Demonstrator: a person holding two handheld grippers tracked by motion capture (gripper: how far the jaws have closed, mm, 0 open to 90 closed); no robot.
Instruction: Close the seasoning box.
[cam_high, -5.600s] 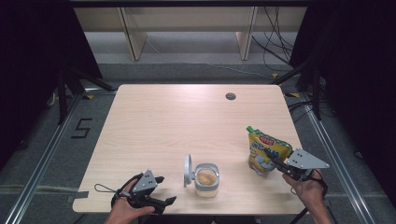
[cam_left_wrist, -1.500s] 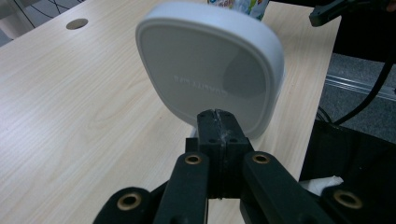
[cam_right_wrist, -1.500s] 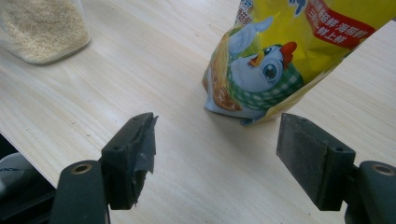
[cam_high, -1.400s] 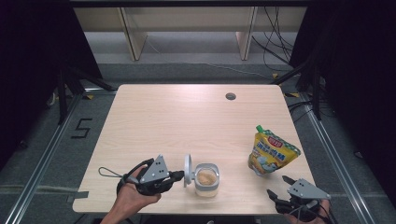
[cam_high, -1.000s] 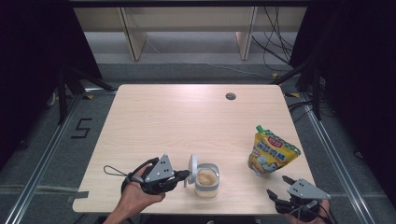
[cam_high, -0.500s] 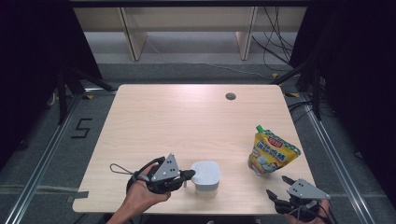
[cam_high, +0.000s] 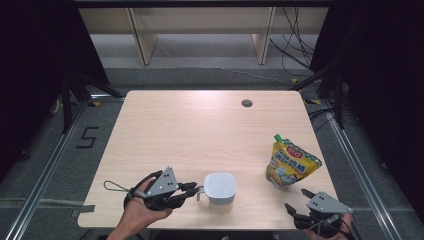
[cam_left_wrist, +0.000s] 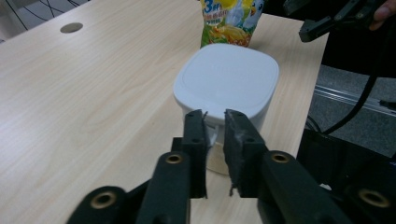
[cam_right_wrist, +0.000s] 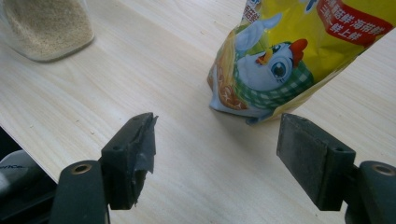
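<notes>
With the white-lidded jar (cam_high: 219, 188) near the table's (cam_high: 200, 130) front edge, its lid down, our left gripper's (cam_left_wrist: 214, 122) jaws have just been easing apart around the lid tab, so we withdraw straight back without tipping it, while the right gripper (cam_right_wrist: 215, 140) gapes empty near the yellow pouch (cam_high: 290, 161).

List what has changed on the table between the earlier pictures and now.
The container's white lid, standing open before, has been swung down shut by the left tool. Its jaws have just been opening and now stand slightly parted at the lid's tab, with no clear grip. The right tool, which held the yellow pouch at first, has let go and drawn back to the table's near edge, jaws open. The container kept its place.
</notes>
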